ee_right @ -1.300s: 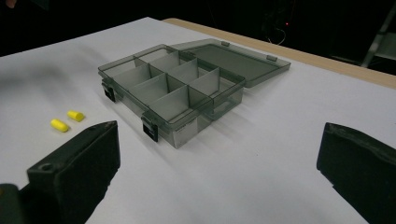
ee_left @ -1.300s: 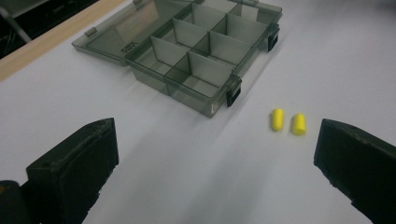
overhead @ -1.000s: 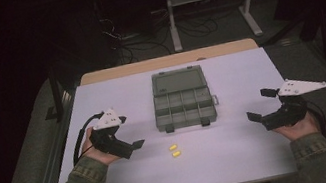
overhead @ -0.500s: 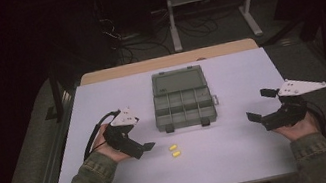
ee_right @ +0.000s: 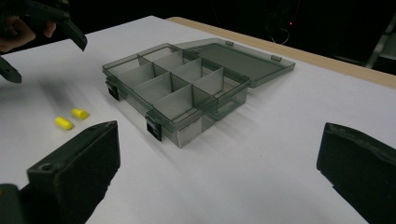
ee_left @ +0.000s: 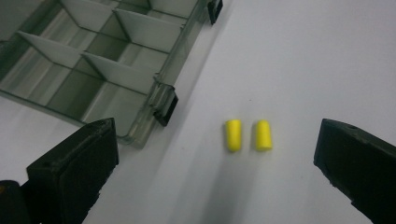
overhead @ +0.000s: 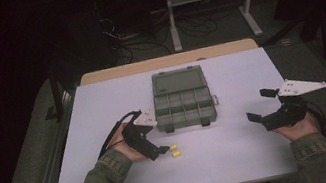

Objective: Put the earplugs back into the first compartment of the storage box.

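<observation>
Your left gripper (overhead: pixel 159 150) hangs just over the table (overhead: pixel 244 158) with its jaws spread wide and nothing between them. In the left gripper view, two yellow earplugs (ee_left: pixel 248 135) lie side by side on the white surface ahead of those jaws, apart from both. The open grey compartment box (overhead: pixel 184 107) sits just beyond them, lid folded back. Your right gripper (overhead: pixel 260 106) rests well off to the right, jaws also wide open and empty.

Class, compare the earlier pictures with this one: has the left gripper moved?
Yes. The left gripper has moved rightward and toward the two yellow earplugs, closing on the organizer box's front left corner; its jaws now stand open beside them.
</observation>
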Tool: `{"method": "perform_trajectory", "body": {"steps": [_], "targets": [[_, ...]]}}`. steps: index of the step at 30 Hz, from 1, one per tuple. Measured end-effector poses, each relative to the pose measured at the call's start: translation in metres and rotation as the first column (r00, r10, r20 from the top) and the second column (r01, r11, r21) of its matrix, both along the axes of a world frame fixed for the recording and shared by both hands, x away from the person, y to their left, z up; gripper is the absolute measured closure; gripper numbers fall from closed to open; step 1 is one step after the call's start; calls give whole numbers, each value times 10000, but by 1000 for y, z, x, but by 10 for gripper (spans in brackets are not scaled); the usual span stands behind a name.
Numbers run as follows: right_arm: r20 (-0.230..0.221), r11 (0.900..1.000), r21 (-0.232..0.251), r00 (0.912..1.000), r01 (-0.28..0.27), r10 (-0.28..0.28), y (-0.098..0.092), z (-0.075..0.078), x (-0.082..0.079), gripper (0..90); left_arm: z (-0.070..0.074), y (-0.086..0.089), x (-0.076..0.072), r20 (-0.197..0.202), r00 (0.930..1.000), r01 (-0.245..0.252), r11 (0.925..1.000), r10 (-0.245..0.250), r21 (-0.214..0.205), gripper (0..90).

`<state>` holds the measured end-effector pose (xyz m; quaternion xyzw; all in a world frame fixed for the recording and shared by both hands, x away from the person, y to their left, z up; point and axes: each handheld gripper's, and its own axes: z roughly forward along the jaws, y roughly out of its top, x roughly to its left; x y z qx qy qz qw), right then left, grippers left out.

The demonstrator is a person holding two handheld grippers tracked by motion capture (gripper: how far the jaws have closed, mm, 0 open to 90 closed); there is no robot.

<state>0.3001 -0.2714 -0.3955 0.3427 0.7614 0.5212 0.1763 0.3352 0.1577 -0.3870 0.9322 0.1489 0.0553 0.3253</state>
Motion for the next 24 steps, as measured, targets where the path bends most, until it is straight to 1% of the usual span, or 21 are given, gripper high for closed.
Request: {"method": "perform_trajectory", "body": {"steps": [3, 5, 6, 12, 15, 16, 17, 20, 21, 22, 23, 24], "targets": [[-6, 10000, 27, 10000, -18, 18, 0, 0, 0, 0, -6, -8, 0, -176, 9997, 197, 9996, -194, 185, 2], [-20, 10000, 30, 10000, -24, 24, 0, 0, 0, 0, -7, -10, 0, -189, 9995, 240, 9994, -236, 245, 4], [-24, 10000, 17, 10000, -40, 40, 0, 0, 0, 0, -8, -12, 0, -197, 9994, 306, 9991, -300, 284, 23], [-10, 10000, -7, 10000, -93, 93, 1, 0, 0, 0, -12, -18, 1, -368, 9981, 502, 9981, -489, 350, 64], [-12, 9999, 3, 9999, -105, 105, 1, 0, 0, 0, -14, -19, 1, -344, 9979, 554, 9977, -541, 382, 79], [-19, 9999, 2, 9999, -108, 108, 1, 0, 0, 0, -14, -20, 1, -335, 9978, 579, 9976, -566, 386, 93], [-33, 9999, -8, 9999, -110, 110, 1, -1, 0, 0, -15, -20, 1, -326, 9977, 601, 9975, -589, 381, 129], [-34, 9999, -4, 9999, -109, 109, 1, -1, 0, 0, -15, -20, 1, -235, 9972, 714, 9965, -704, 444, 155], [-46, 9999, -3, 9999, -114, 114, 1, -1, 0, 0, -16, -21, 1, -241, 9973, 710, 9965, -700, 443, 186], [-51, 9999, -2, 9999, -121, 121, 1, -1, 0, 0, -16, -21, 1, -241, 9973, 710, 9965, -700, 443, 199], [-51, 9999, -2, 9999, -121, 121, 1, -1, 0, 0, -17, -22, 1, -230, 9971, 741, 9959, -730, 527, 199], [-54, 9999, -6, 9999, -120, 120, 1, -1, 0, 0, -18, -22, 1, -214, 9970, 749, 9955, -738, 577, 219]]}}
